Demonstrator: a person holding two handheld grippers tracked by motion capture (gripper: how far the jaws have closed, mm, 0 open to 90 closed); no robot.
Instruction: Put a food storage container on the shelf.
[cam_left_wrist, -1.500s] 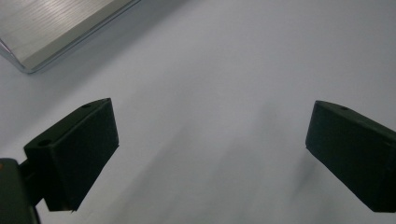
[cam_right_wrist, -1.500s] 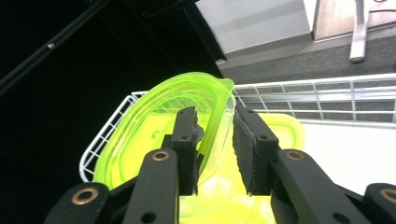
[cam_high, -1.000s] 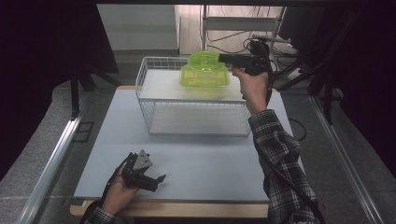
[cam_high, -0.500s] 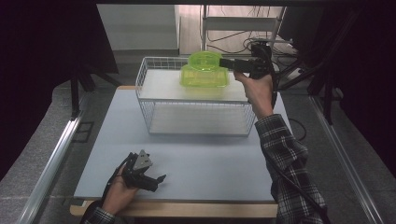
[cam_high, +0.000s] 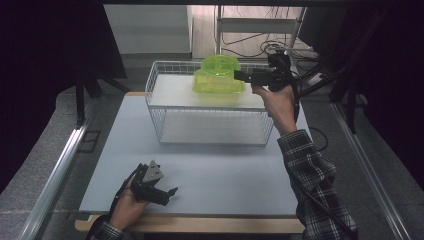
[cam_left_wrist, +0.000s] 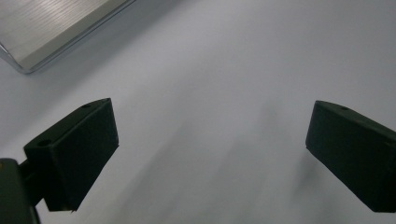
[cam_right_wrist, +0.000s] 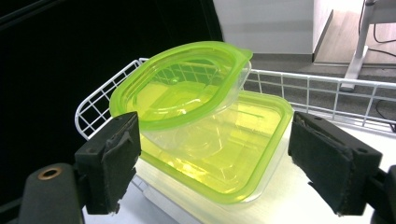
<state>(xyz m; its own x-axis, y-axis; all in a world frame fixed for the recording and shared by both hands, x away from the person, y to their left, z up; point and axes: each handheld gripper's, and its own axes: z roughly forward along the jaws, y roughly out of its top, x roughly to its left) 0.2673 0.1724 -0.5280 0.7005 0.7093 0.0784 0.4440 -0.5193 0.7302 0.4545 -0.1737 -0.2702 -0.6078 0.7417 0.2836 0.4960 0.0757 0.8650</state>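
Right gripper (cam_high: 239, 75): held up in the person's right hand (cam_high: 278, 102) at the far right corner of the wire basket, jaws spread apart, clamped on nothing, pointing left toward the green containers.
Left gripper (cam_high: 170, 192): rested low on the near left of the table in the left hand (cam_high: 127, 210), jaws wide apart over bare tabletop, a grey three-cornered plate on top.
Round container (cam_right_wrist: 182, 95): clear tub with a lime-green lid, sat tilted on top of the square one, just beyond the right gripper's open jaws.
Square container (cam_right_wrist: 233, 154): clear, lime-green lid, lay flat on the white shelf inside the basket.
Wire basket (cam_high: 159, 120): white, stood at the far middle of the table.
Table (cam_high: 220, 170): pale grey-white top with a wooden front edge, bare around the left gripper.
Sleeve (cam_high: 315, 185): dark plaid, on the right forearm.
Room: dark curtains to both sides, metal rails along the grey floor, cables (cam_high: 260, 47) and a white stand behind the table.
Writing: no brand or label could be read.
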